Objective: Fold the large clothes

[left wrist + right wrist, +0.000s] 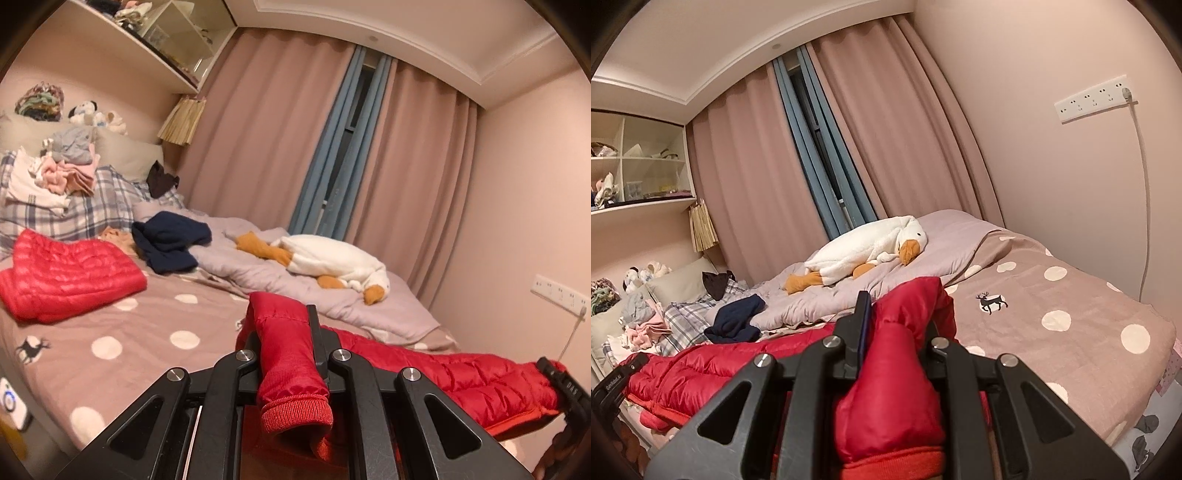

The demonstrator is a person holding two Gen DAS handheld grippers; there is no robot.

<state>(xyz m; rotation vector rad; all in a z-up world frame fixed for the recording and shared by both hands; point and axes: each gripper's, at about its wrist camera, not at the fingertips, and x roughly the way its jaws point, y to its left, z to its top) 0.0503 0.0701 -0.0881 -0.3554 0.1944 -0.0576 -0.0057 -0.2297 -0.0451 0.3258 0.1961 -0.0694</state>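
Pink curtains [746, 177] frame a dark window [816, 155] behind a polka-dot bed [1071, 295] under warm indoor light, wall shelves [642, 158] nearby

- On the right gripper [569, 391], seen at the right edge of the left wrist view, white letters on the black body read roughly "DAS"; any rest is cut off.
- On the left gripper [617, 380], at the left edge of the right wrist view, small white lettering stands on the black body, too blurred to read with certainty.
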